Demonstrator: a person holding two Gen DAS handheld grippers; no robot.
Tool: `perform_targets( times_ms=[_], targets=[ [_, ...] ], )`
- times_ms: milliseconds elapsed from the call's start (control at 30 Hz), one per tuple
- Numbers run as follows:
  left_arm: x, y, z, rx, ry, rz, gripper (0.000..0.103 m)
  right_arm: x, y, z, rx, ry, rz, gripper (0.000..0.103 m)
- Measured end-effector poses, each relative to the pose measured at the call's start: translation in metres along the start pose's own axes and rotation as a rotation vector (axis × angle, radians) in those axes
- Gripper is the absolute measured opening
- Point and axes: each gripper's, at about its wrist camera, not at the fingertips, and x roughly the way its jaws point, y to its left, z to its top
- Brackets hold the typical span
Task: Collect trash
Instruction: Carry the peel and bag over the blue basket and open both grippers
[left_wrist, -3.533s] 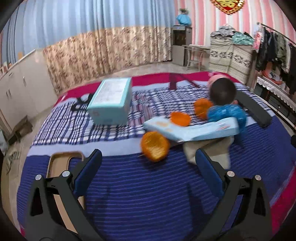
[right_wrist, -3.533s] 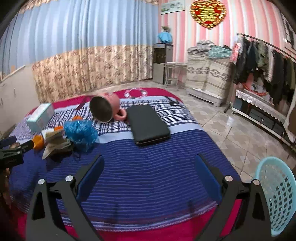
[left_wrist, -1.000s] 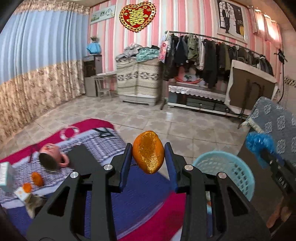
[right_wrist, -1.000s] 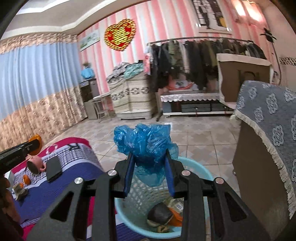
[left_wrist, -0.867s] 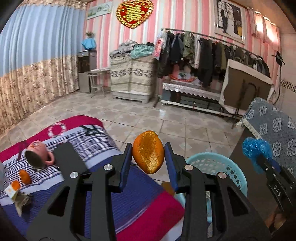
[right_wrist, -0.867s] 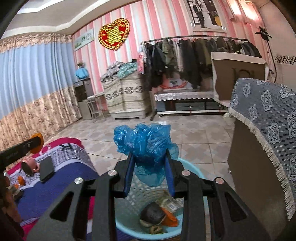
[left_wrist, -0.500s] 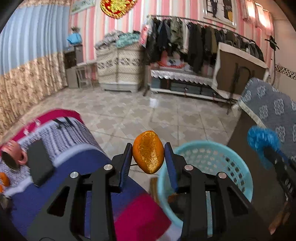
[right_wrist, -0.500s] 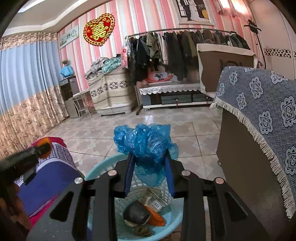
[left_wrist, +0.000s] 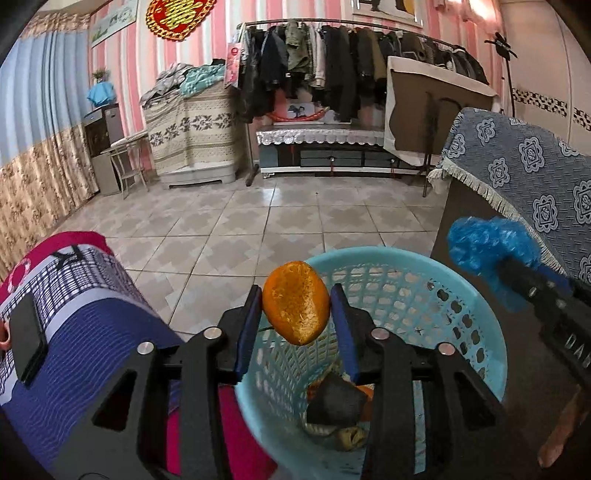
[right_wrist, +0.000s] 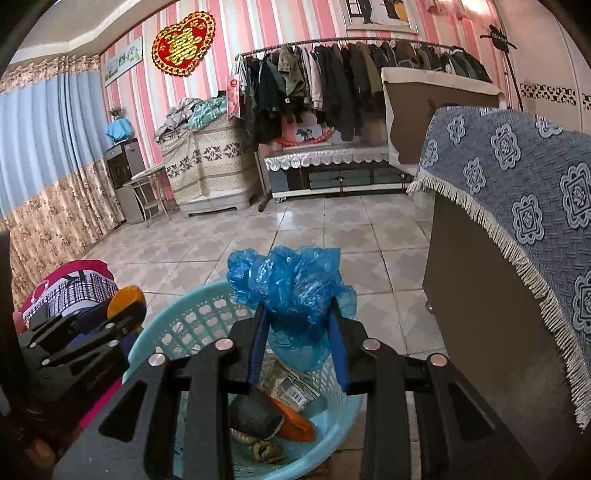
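The left claw (left_wrist: 295, 314) is held over the near rim of a light-blue plastic laundry basket (left_wrist: 461, 295), with an orange peel (left_wrist: 295, 308) between its blue pads. Its jaws have just been opening; the left pad appears to touch the peel, while a thin gap is seen at the right pad, so a firm grip cannot be confirmed.

The right claw (right_wrist: 297, 341) is clamped on a crumpled blue plastic bag (right_wrist: 291, 291), which is poised above the same basket (right_wrist: 184, 317). The lower part of the bag is hidden between the pads.

Inside the basket, trash is partly covered by the claw frames: a dark rounded item (right_wrist: 255, 408), an orange scrap (right_wrist: 295, 421), printed paper (right_wrist: 290, 387) and a brownish crumpled piece (right_wrist: 267, 450) can be made out, but their exact nature cannot be told.

The bed (left_wrist: 92, 332), with its blue, checked and red cover, is cut off at the left edge; a black flat case (left_wrist: 27, 339) lies on it. A cabinet under a fringed blue cloth (right_wrist: 517, 206) stands just beside the basket. At the lower right of the left wrist view, part of a hand (left_wrist: 561, 424) is blurred and cropped.
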Motion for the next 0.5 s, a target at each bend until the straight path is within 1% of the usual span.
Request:
perform_targets(
  times_ms=[67,167,333,400,500],
  targets=[
    [-0.003,0.001,0.001,-0.007,-0.017,-0.001,0.061,0.002,0.001,-0.002,-0.002,0.008,-0.004,0.031],
    [-0.009,0.011,0.004,-0.016,-0.044,0.030,0.074,0.006,0.001,-0.004,0.006,0.021,-0.002,0.031],
    [-0.022,0.035,0.006,-0.062,-0.080,0.076,0.082,0.021,0.015,-0.014,-0.021,0.073,0.010,0.031],
    [-0.028,0.041,0.005,-0.056,-0.090,0.117,0.085,0.024,0.020,-0.018,-0.023,0.086,0.017,0.031],
    [-0.040,0.053,0.000,-0.060,-0.096,0.170,0.090,0.025,0.029,-0.021,-0.035,0.081,0.022,0.033]
  ],
)
